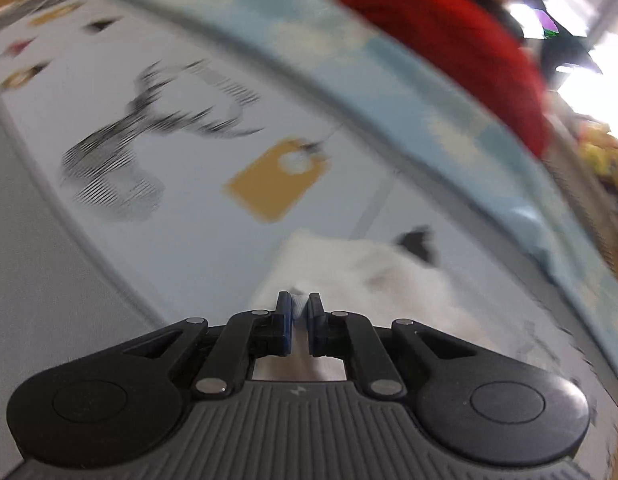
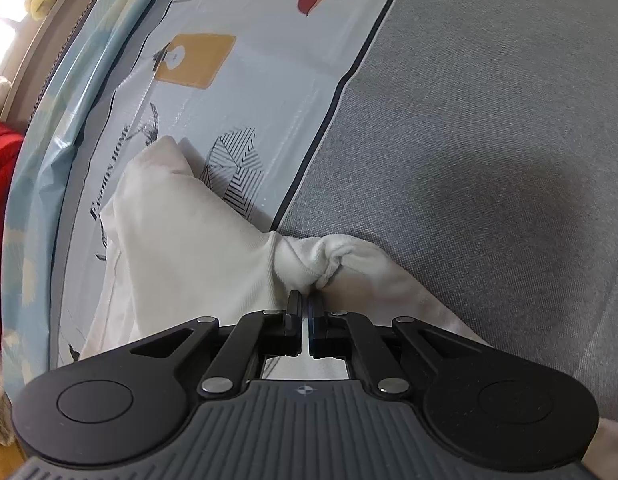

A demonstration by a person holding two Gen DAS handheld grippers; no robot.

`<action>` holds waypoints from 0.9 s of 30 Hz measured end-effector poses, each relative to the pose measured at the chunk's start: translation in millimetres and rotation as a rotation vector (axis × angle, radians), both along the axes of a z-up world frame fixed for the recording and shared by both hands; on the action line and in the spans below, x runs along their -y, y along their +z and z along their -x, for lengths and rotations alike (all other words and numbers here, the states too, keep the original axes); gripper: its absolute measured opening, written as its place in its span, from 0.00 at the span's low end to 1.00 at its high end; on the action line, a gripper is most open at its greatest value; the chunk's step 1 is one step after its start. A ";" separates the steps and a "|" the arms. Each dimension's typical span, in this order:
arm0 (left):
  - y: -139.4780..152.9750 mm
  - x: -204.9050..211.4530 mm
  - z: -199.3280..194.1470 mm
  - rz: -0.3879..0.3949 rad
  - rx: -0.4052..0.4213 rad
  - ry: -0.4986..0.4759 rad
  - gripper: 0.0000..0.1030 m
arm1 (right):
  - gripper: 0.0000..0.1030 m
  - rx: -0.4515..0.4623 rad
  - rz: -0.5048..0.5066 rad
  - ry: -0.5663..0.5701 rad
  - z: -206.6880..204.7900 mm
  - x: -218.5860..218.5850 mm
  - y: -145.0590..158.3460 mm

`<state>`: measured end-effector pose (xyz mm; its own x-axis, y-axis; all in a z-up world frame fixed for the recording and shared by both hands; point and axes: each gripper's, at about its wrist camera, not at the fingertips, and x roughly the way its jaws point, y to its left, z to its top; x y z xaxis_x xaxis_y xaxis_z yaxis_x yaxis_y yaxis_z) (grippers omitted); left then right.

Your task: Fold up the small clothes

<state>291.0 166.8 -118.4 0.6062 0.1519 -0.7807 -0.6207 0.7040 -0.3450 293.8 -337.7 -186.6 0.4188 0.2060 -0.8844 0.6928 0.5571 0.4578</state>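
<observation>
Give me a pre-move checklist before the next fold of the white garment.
1. Left gripper pinching the white garment: ok, cloth shows between the fingers.
2. Right gripper clamped on a bunched fold: ok.
3. Garment flat: not ok, it is lifted and creased.
4. Garment fully on the printed mat: not ok, part lies on the grey fabric.
5. Left view sharp: not ok, blurred.
</observation>
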 end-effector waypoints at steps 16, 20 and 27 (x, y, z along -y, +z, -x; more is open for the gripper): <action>12.4 -10.2 52.2 0.212 0.016 0.138 0.08 | 0.00 0.025 -0.072 -0.187 21.3 39.1 6.7; 15.4 -13.1 58.2 0.090 -0.033 0.194 0.08 | 0.00 0.031 -0.008 -0.186 28.9 41.0 15.5; 33.2 2.8 34.0 0.022 0.115 -0.021 0.22 | 0.08 0.202 -0.033 0.023 12.2 14.1 35.7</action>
